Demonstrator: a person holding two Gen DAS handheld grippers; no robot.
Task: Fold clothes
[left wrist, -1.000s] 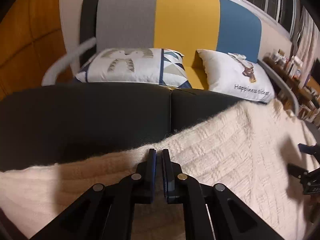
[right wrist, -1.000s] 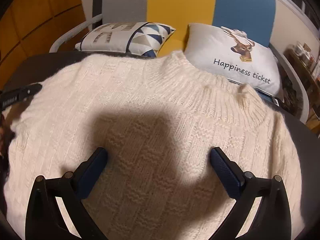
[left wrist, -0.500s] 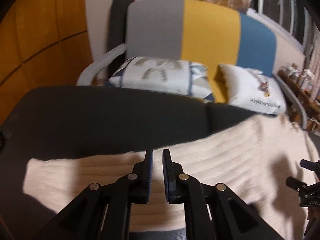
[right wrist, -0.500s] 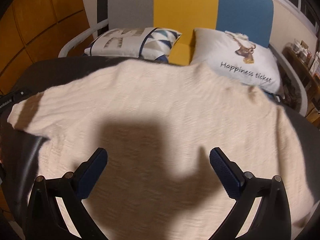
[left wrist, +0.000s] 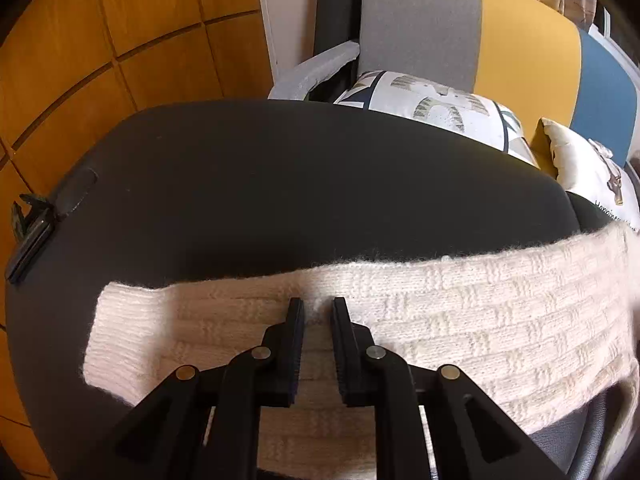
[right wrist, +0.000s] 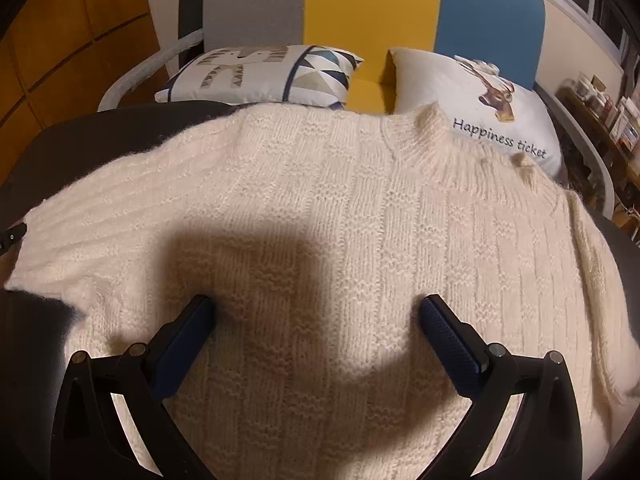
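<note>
Left gripper is pinching the cream sweater by its sleeve, stretching it flat; right gripper is hovering wide open above.

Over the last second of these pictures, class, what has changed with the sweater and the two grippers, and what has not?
The left gripper, fingers nearly closed on the knit, has drawn the sweater's sleeve out to the left, so it now lies flat across the dark table. The right gripper stayed wide open over the sweater body, holding nothing. The two cushions behind did not move.
</note>
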